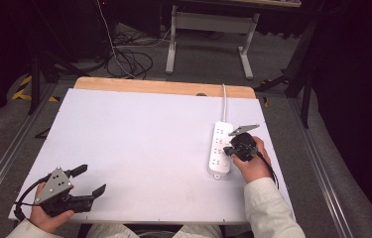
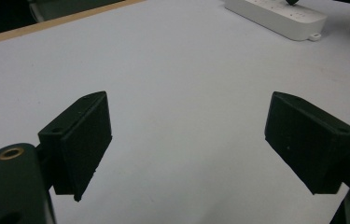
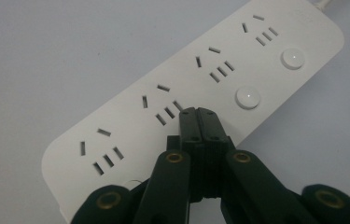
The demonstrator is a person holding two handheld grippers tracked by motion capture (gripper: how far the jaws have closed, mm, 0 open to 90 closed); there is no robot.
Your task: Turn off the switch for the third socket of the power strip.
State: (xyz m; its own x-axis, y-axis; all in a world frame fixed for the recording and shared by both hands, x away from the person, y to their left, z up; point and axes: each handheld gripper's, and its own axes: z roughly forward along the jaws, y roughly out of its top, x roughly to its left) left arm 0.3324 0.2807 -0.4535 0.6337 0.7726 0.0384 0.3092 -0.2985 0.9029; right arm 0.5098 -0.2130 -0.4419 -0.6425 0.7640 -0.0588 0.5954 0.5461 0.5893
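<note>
A white power strip (image 1: 219,148) lies flat on the right side of the white table (image 1: 139,139), its cord (image 1: 224,101) running off the far edge. In the right gripper view the power strip (image 3: 186,79) shows several sockets and round white buttons (image 3: 248,97). My right gripper (image 3: 198,111) is shut with nothing between the jaws, its tips pressed together over the strip's button row, beside the third socket. In the high view the right gripper (image 1: 228,148) points left onto the strip. My left gripper (image 1: 94,178) rests at the near left corner, open and empty (image 2: 189,135).
The table's far edge is a bare wooden strip (image 1: 163,87). Beyond it, loose cables (image 1: 129,59) lie on the floor beside a grey desk frame (image 1: 208,29). In the left gripper view the power strip (image 2: 275,16) lies far across the white surface.
</note>
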